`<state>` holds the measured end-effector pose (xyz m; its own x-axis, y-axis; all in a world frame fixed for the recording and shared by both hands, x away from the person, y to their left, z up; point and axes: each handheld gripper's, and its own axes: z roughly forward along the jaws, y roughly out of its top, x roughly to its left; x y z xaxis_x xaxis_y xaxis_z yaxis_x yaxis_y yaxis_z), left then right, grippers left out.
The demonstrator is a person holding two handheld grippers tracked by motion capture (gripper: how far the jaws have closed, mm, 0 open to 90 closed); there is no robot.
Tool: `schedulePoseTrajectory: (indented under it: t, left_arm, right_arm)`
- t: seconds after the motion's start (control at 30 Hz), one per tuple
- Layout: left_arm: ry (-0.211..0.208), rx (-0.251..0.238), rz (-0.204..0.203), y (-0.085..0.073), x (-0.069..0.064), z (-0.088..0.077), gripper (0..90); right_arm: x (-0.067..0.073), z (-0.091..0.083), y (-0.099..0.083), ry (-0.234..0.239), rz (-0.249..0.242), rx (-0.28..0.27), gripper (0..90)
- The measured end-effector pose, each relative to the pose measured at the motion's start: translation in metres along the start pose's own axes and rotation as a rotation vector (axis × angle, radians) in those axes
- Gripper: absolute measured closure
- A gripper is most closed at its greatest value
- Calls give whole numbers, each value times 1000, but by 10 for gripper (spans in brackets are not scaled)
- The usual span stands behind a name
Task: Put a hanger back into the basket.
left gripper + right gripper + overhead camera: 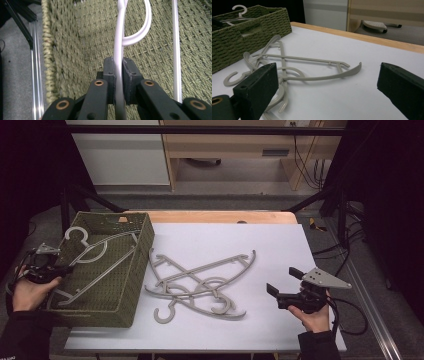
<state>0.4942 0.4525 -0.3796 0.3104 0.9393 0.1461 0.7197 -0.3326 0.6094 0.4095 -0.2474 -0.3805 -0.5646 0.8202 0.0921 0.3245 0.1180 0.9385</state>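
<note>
Hanger (95, 257), pale grey plastic, lying slantwise inside woven green basket (132, 290) at left side of table; hook end toward far left corner of basket, long bar running down toward near wall. Left gripper (64, 268) at basket's left rim, held in left hand (27, 292), jaws pressed together on hanger's thin shoulder bar; in left gripper view, black pads (111, 75) clamped against both sides of white bar (119, 57), with curved neck loop branching off just beyond pads and a second straight rod (176, 50) of same hanger to the right, woven basket floor (82, 45) behind. Right gripper (282, 282) well apart from basket, above white table cover (280, 245) at right, carried by right hand (315, 315), grey three-cornered plate (326, 278) on top; jaws spread wide, nothing between them, as seen in right gripper view, where both black jaws frame open table surface (352, 95). Pile of further grey hangers (200, 282) on white cover between basket and right gripper, crossed over one another, hooks toward near edge; same pile (294, 68) visible ahead of right gripper, basket (242, 37) beyond it at upper left with hanger hook (239, 8) rising above rim. Wooden table edge (220, 216) exposed along far side.
</note>
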Motion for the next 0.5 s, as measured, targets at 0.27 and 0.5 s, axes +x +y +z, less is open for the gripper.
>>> schedulePoseTrajectory:
  t: [0.27, 0.5]
  left_arm:
    - [-15, -24, -10, -1, 0, -10, 756]
    - [-45, -134, 14, 7, -18, -31, 634]
  right_arm:
    - [0, 0, 0, 1, 1, -2, 37]
    - [0, -1, 0, 2, 3, -1, 37]
